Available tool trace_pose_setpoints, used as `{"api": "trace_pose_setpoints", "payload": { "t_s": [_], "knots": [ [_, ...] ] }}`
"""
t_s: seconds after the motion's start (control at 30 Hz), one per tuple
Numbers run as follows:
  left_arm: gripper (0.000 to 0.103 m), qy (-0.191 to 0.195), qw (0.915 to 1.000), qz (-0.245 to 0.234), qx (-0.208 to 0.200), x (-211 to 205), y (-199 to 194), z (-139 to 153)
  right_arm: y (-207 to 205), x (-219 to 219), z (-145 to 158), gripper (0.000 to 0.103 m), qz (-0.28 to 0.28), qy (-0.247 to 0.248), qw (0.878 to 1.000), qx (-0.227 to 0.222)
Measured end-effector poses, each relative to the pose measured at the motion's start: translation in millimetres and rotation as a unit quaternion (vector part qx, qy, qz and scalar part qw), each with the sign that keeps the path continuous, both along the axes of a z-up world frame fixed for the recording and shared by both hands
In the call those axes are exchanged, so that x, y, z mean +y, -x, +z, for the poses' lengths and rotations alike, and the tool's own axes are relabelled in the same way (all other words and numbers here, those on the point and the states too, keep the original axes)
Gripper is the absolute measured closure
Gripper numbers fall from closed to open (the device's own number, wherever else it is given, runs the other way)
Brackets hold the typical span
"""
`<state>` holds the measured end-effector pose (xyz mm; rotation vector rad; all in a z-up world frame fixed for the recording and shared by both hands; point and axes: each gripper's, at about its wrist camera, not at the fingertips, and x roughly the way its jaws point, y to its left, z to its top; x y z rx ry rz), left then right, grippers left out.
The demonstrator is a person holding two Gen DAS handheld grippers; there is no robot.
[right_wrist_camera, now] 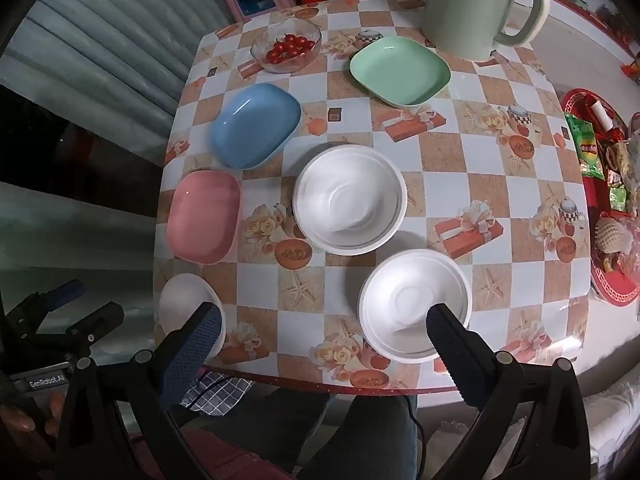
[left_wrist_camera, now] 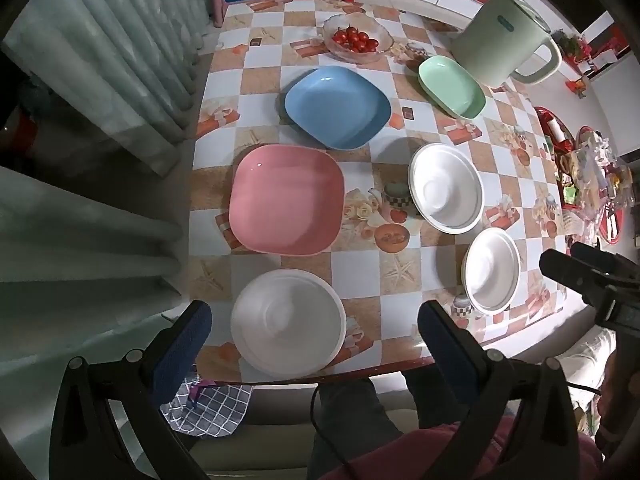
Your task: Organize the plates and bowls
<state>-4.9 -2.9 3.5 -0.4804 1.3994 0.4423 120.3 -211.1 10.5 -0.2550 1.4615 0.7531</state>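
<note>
Two handheld grippers hovered above the near edge of a table point(left_wrist_camera: 400, 280) covered in a checked cloth printed with gift boxes, roses and starfish. Both pointed down at it, and both had their jaws spread wide with nothing held between them.

Nearest the person, the left gripper point(left_wrist_camera: 314, 332) hung over a white bowl point(left_wrist_camera: 288, 322) at the table's near left corner; the bowl sat in the gap between its blue-padded fingers point(left_wrist_camera: 188, 340), but the pads did not touch it. The right gripper point(right_wrist_camera: 324, 340) hung over the near edge, with a second white bowl point(right_wrist_camera: 412, 300) partly behind its right-hand finger and apparently not touched by it. A checked cloth point(left_wrist_camera: 212, 404) lay on the person's lap below the table edge.

Slightly further in, a third white bowl point(right_wrist_camera: 350, 200) stood near the middle of the table, just beyond the second one and apart from it. To its left lay a pink square plate point(left_wrist_camera: 286, 198), just beyond the first bowl.

Further back, a blue square plate point(left_wrist_camera: 338, 106) sat just behind the pink one. A green square plate point(right_wrist_camera: 400, 70) lay well to the right, close in front of a pale green electric kettle point(right_wrist_camera: 472, 8).

At the far left, a glass dish of cherry tomatoes point(left_wrist_camera: 356, 38) stood behind the blue plate. A red tray of snack packets point(right_wrist_camera: 600, 200) sat off the table's right side.
</note>
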Motion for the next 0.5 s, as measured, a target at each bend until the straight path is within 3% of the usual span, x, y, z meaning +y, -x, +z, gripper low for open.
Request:
{"api": "trace_pose_setpoints", "payload": {
  "t_s": [0.5],
  "knots": [
    [0.0,-0.012,0.9999,0.001,-0.007,10,6,10,10,6,7,0.0,0.004,-0.008,1.0,-0.007]
  ]
}}
